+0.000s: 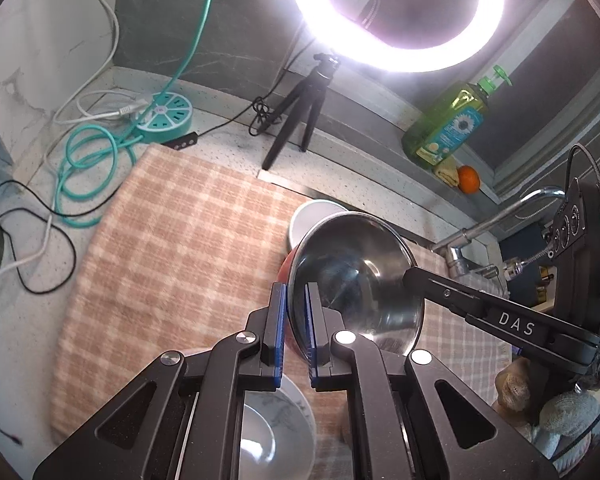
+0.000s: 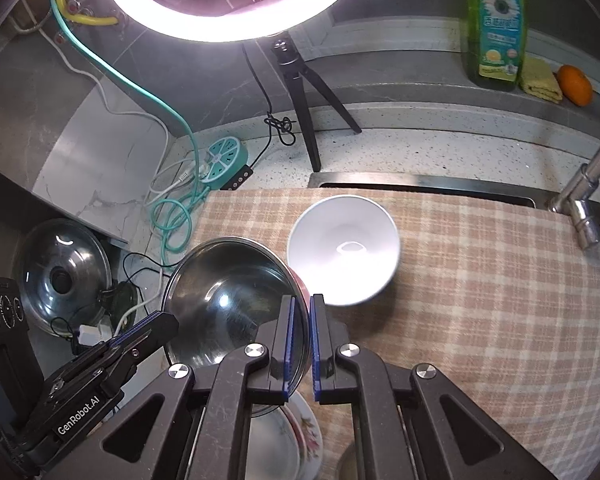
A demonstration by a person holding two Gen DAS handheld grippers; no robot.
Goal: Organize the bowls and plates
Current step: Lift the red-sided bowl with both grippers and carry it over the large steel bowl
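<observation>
Both grippers hold one steel bowl (image 1: 356,276) with a red outside above the checked cloth. My left gripper (image 1: 297,324) is shut on its left rim. My right gripper (image 2: 301,344) is shut on its right rim; the bowl also shows in the right wrist view (image 2: 228,300). The right gripper's finger (image 1: 452,292) shows at the bowl's far rim, and the left gripper's fingers (image 2: 148,330) show at the bowl's left. A white bowl (image 2: 344,248) stands on the cloth just behind; it also shows in the left wrist view (image 1: 312,220). A white plate (image 1: 276,432) lies below the grippers; a floral plate (image 2: 300,436) shows below.
A checked cloth (image 2: 480,280) covers the counter and sink edge. A ring light on a tripod (image 2: 300,92), a teal power strip (image 2: 224,160) with cables, a green soap bottle (image 2: 496,28), an orange (image 2: 576,84) and a faucet (image 2: 588,200) stand behind. A glass pot lid (image 2: 60,272) lies left.
</observation>
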